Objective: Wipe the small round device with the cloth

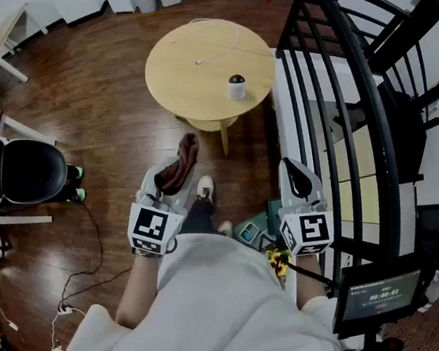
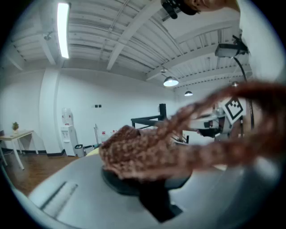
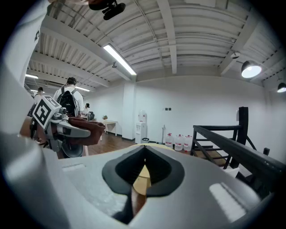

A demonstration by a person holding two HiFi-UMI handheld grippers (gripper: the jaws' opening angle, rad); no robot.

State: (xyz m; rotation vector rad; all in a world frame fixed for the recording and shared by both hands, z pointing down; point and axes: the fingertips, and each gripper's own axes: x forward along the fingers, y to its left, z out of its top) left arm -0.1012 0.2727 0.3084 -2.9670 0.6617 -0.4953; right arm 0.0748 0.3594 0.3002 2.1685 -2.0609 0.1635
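Open wood floor point(image 1: 111, 136) btwn grippers and round table point(image 1: 190, 63). Black railing point(image 1: 350, 75) crowds the right side, black chair point(image 1: 32, 171) at left. Left gripper point(image 1: 178, 174) clenched on brown cloth point(image 1: 187, 149), which flops over its tip. Right gripper point(image 1: 297, 177) closed, nothing in it. Small round device point(image 1: 237, 87) stands on table's near-right part, well apart from both grippers, farther off.
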